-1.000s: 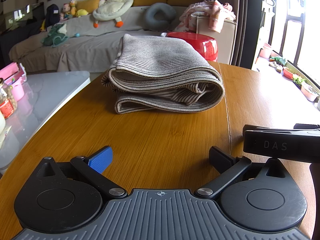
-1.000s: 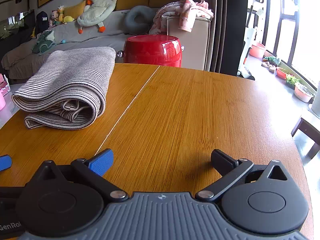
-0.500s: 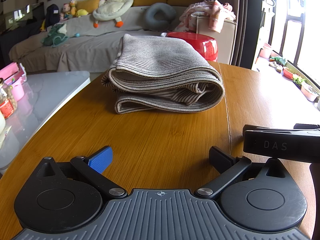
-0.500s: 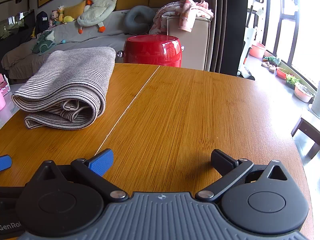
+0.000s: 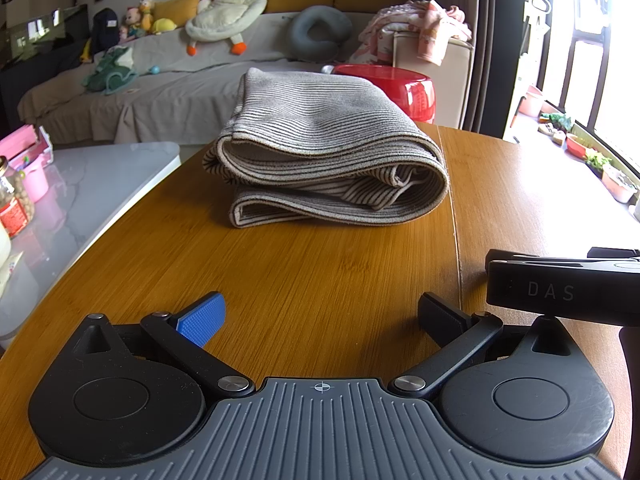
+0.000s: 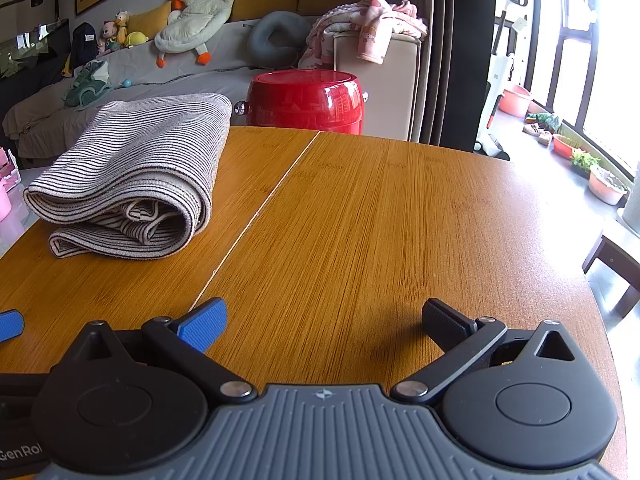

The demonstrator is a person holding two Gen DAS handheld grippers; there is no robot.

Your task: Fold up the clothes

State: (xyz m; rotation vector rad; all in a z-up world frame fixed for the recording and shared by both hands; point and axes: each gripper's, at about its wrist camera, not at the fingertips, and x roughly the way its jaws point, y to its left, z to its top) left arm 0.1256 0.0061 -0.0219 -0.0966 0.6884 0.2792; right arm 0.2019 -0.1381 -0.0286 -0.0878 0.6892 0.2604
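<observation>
Folded striped garment [image 5: 324, 152] unmoved, both tools unchanged (spread, empty)

Folded garment [image 5: 320, 152] on the counter [image 5: 320, 272], ahead of the left tool [image 5: 320, 316], well apart. Right tool [image 6: 324, 320] to the right, garment ahead-left of it. Stool [image 6: 306, 100] behind the counter's far edge; sofa [image 5: 160, 92] beyond; second table [image 5: 88, 184] left.

Garment [image 5: 320, 152] grey, thin dark stripes. Table [image 6: 380, 220] amber wood grain. Pot [image 6: 306, 100] glossy red. Duck [image 5: 228, 4] white.
</observation>
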